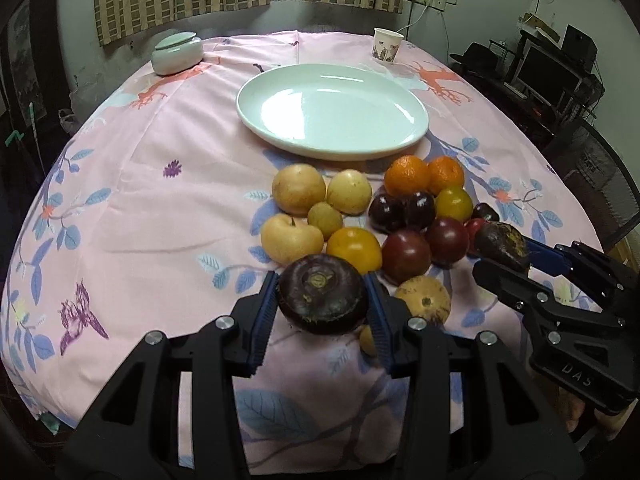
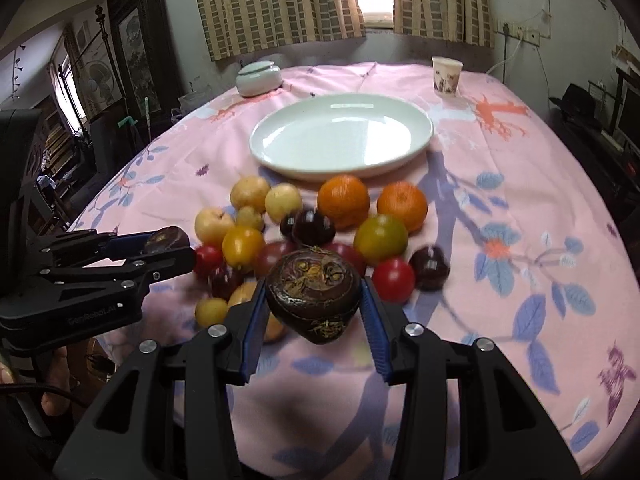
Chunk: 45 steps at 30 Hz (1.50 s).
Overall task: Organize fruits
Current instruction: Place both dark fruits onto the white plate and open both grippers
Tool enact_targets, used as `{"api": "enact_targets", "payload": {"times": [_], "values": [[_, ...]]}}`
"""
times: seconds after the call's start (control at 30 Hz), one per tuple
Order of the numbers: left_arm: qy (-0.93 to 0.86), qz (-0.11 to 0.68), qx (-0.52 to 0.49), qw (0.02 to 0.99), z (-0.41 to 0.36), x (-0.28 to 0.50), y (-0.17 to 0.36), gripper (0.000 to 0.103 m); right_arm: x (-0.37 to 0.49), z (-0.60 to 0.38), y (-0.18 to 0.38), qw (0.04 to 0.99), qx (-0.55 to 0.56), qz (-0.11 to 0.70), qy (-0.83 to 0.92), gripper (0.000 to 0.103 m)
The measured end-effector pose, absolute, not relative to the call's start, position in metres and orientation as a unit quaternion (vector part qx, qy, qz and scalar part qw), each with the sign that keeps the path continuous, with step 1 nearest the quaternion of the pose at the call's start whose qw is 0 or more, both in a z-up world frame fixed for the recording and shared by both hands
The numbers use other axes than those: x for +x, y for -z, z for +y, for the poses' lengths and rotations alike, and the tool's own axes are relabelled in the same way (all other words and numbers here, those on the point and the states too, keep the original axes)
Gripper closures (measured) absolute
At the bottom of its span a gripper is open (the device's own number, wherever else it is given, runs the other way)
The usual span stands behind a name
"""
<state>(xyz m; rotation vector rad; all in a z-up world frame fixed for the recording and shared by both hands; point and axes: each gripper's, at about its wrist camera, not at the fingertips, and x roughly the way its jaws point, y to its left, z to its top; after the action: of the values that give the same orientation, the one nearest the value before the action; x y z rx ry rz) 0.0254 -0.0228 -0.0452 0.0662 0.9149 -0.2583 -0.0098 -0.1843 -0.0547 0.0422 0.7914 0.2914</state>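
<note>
The left gripper (image 1: 323, 300) is clenched on a dark purple water chestnut (image 1: 323, 299), its blue pads pressing both flanks, and the nut hangs clear of the pink floral tablecloth (image 1: 132, 216). The right gripper (image 2: 314, 304) clamps a 2nd water chestnut (image 2: 313, 297) the same way. Both hover at the near edge of the fruit pile (image 1: 372, 220); the pale green plate (image 1: 332, 110) lies beyond it, bare. To do this step well, carry each nut high over the 2 tangerines (image 1: 424, 174), keep the grippers well apart, lower onto separate plate zones, and let go only once each rests, since round nuts likely roll.
</note>
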Motion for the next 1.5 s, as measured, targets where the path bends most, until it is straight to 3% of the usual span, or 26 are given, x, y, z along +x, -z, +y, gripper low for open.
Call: {"api": "enact_targets", "payload": {"times": [0.2, 0.4, 0.6, 0.87, 0.97, 1.03, 1.23, 1.4, 1.5], "values": [[0.132, 0.394, 0.052, 0.908, -0.032, 0.073, -0.004, 0.059, 0.033, -0.185, 0.020, 0.921, 0.008, 0.356, -0.158, 0.058], [0.135, 0.396, 0.036, 0.908, -0.040, 0.172, -0.030, 0.059, 0.129, -0.190, 0.000, 0.920, -0.007, 0.362, -0.148, 0.058], [0.112, 0.460, 0.031, 0.880, -0.057, 0.266, 0.013, 0.059, 0.248, -0.197, 0.034, 0.888, 0.020, 0.441, -0.129, 0.058], [0.103, 0.508, 0.018, 0.855, -0.060, 0.324, 0.058, 0.059, 0.311, -0.193, 0.072, 0.864, 0.023, 0.489, -0.116, 0.057], [0.099, 0.514, 0.008, 0.852, -0.058, 0.332, 0.062, 0.059, 0.319, -0.194, 0.076, 0.868, 0.013, 0.488, -0.097, 0.042], [0.096, 0.508, 0.004, 0.856, -0.055, 0.335, 0.060, 0.053, 0.319, -0.195, 0.069, 0.880, -0.008, 0.470, -0.072, 0.037], [0.102, 0.479, -0.015, 0.872, -0.043, 0.315, 0.029, 0.025, 0.285, -0.200, 0.035, 0.891, -0.026, 0.447, -0.071, 0.037], [0.113, 0.408, -0.019, 0.906, -0.024, 0.236, -0.010, 0.005, 0.195, -0.197, 0.004, 0.903, -0.028, 0.412, -0.114, 0.028], [0.127, 0.382, -0.033, 0.915, -0.012, 0.174, -0.012, 0.002, 0.126, -0.191, 0.004, 0.910, -0.032, 0.394, -0.128, 0.028]]}}
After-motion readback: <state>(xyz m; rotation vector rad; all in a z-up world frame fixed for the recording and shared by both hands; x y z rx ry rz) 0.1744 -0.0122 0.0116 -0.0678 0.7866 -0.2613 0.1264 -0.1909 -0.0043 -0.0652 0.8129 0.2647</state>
